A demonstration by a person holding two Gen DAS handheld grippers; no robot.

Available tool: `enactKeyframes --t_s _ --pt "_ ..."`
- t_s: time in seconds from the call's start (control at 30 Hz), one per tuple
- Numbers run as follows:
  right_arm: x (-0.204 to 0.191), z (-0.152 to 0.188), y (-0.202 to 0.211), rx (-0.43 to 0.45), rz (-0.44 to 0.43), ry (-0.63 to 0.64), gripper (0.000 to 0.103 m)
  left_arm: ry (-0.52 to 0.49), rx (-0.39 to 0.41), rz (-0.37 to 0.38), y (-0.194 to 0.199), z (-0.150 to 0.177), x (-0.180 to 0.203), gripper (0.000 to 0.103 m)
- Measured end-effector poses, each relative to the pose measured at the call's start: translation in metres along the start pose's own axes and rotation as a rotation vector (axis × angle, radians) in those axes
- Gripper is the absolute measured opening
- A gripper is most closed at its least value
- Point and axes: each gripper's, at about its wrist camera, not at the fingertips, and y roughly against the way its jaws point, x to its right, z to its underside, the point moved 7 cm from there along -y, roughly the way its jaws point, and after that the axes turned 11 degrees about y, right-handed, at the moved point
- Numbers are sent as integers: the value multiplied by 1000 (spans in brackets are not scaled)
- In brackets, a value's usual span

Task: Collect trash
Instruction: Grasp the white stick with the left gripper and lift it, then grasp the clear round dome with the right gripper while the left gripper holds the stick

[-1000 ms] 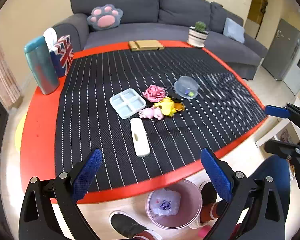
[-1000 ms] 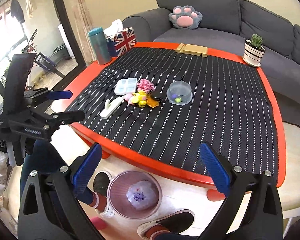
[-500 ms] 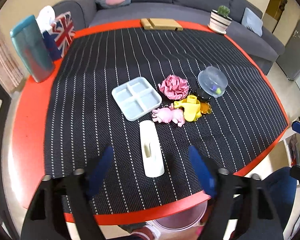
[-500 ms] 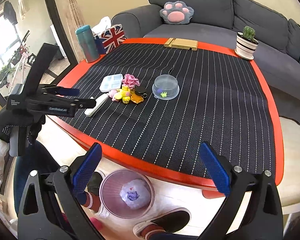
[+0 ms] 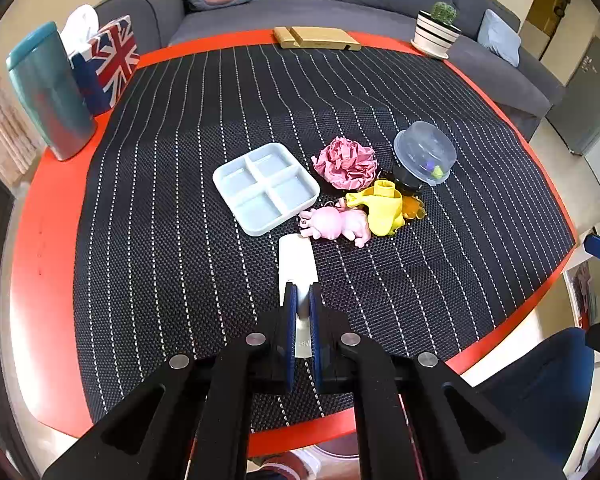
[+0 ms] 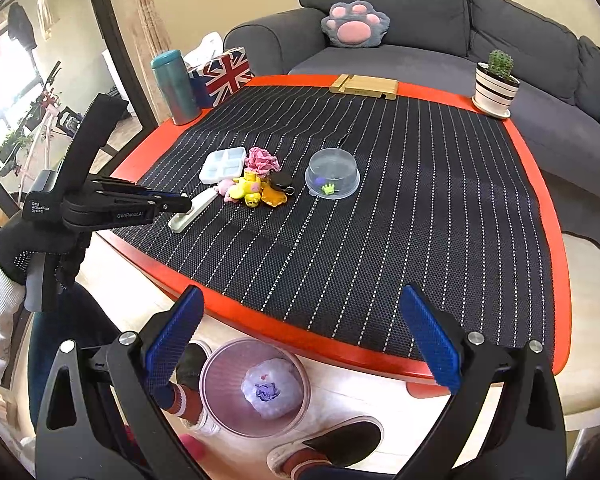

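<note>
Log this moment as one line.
left gripper: shut on white strip | right gripper: open, above bin | strip on mat

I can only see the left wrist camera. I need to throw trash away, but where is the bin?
Observer: The pink bin stands on the floor, just off the near edge of the table.
Operator: Is anything in it?
Observer: Yes, a crumpled clear bag with something purple inside.
Operator: So the white strip in my left hand-held gripper goes there. What is my other hand doing?
Observer: The right hand-held gripper is open and empty, hovering above the bin.
</note>
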Motion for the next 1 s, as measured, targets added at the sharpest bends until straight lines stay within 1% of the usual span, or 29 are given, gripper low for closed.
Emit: enactKeyframes --t_s 0.3,0.57,0.87,1.0 --pt "3 -13 -5 8 10 9 97 -28 41 6 10 -2 1 6" --pt "13 -48 -14 1 27 29 97 -44 79 18 29 -5 2 6" --pt "34 -92 -52 -92 52 8 97 -45 110 40 43 -8 1 6" --pt "41 -104 -70 -144 46 -15 97 -42 114 42 46 -7 -2 6"
